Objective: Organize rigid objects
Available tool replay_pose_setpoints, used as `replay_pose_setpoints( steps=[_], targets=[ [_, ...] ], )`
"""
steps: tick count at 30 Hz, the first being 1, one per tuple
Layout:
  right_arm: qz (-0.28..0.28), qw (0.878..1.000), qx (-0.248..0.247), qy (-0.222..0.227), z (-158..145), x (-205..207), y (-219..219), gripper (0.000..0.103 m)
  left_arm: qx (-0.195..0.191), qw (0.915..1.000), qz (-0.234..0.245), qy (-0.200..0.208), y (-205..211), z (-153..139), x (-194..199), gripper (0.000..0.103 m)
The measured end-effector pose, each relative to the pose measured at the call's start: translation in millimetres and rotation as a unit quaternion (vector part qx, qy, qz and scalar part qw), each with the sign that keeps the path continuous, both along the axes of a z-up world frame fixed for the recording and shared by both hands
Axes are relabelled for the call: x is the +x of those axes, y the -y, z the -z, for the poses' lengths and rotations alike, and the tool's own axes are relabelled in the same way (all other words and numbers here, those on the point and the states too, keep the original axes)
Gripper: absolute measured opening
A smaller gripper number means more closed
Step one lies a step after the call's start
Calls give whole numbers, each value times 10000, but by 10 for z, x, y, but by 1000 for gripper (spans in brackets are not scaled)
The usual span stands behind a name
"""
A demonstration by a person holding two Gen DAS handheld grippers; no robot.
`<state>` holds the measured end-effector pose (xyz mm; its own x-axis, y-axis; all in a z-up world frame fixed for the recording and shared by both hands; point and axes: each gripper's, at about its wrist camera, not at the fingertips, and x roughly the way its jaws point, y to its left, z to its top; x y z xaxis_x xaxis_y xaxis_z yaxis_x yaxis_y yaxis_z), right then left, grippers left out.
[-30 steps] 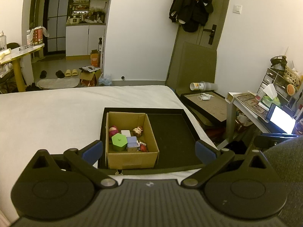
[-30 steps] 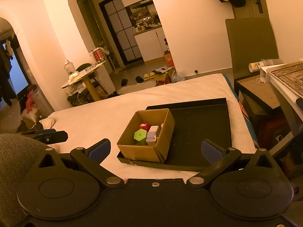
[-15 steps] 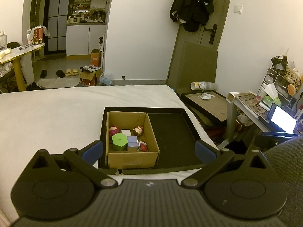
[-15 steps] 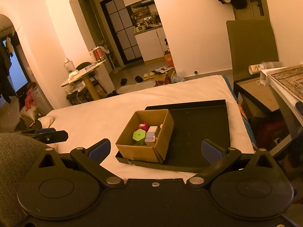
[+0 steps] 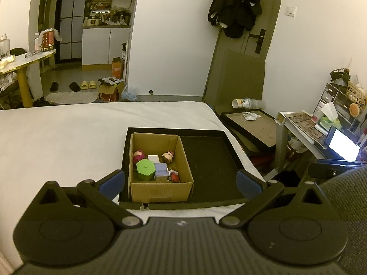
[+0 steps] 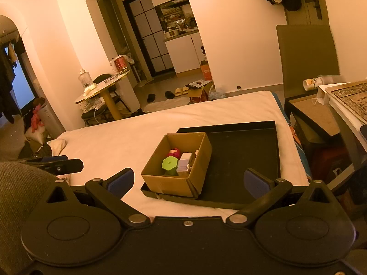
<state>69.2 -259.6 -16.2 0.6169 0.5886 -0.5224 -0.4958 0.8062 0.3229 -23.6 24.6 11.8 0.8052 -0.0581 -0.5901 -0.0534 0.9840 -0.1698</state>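
Nothing has moved since the earlier frame. We count one cardboard box (image 5: pixel 160 167) of small toys in the left half of one black tray (image 5: pixel 213 171). We hold left gripper (image 5: pixel 181 182) and right gripper (image 6: pixel 187 180) spread apart, empty, short of the tray.

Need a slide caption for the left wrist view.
Open left gripper facing a cardboard box of small toys inside a black tray.

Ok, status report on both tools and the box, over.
Left tool open, empty. Right tool open, empty. Cardboard box of small objects in black tray, untouched. Nothing in the way.
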Motion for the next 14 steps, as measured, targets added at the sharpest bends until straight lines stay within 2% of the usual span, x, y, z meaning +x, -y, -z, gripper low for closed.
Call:
replay_pose_setpoints(
  steps=[14],
  targets=[
    [-4,10000,29,-43,7,12,-18,103,-53,10000,-63,-40,-2,7,-5,103]
  ],
)
